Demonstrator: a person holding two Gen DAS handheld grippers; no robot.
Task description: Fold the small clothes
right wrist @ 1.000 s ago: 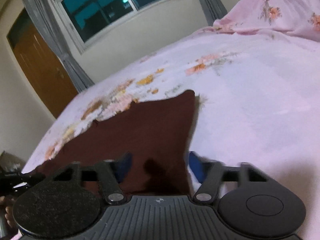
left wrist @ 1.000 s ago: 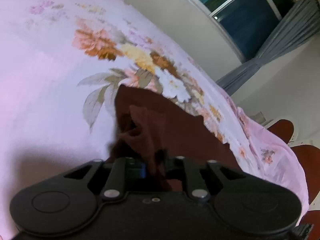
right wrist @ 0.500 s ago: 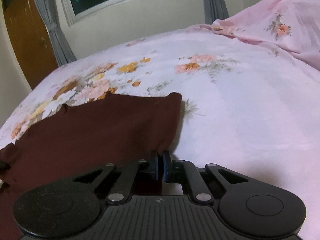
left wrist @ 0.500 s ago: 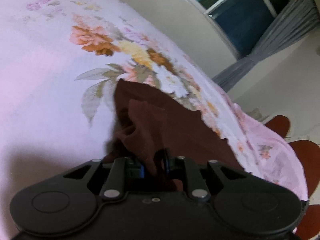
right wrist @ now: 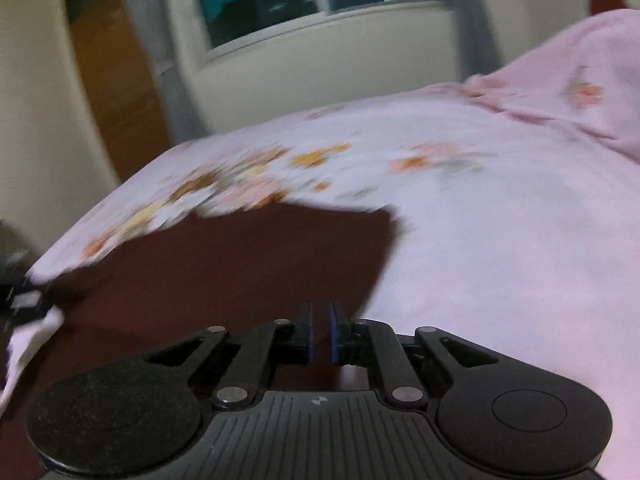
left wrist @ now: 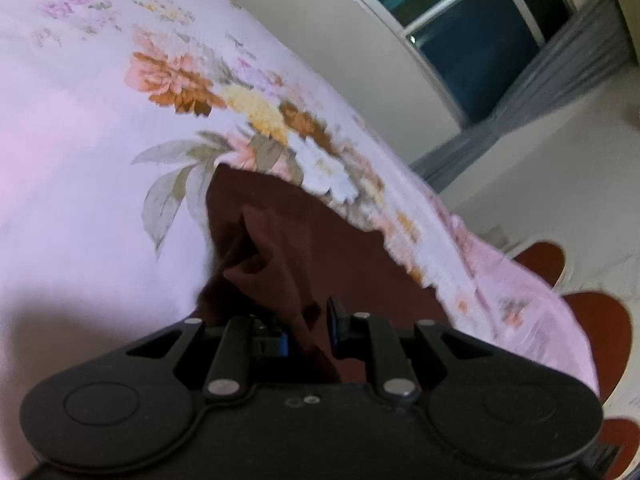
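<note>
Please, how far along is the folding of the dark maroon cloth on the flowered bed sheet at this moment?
Done: nothing looks folded yet; the dark maroon cloth lies mostly flat on the pink flowered bed sheet. In hand: the left gripper pinches a bunched near corner; the right gripper has the other near edge between its fingers, with the jaws opening slightly. Left: carry that edge over, lay the fold, smooth it.

Dark brown cloth (left wrist: pixel 360 276), small and soft, spread mostly flat on the flowery pink bed (left wrist: pixel 80 160), one corner bunched up
</note>
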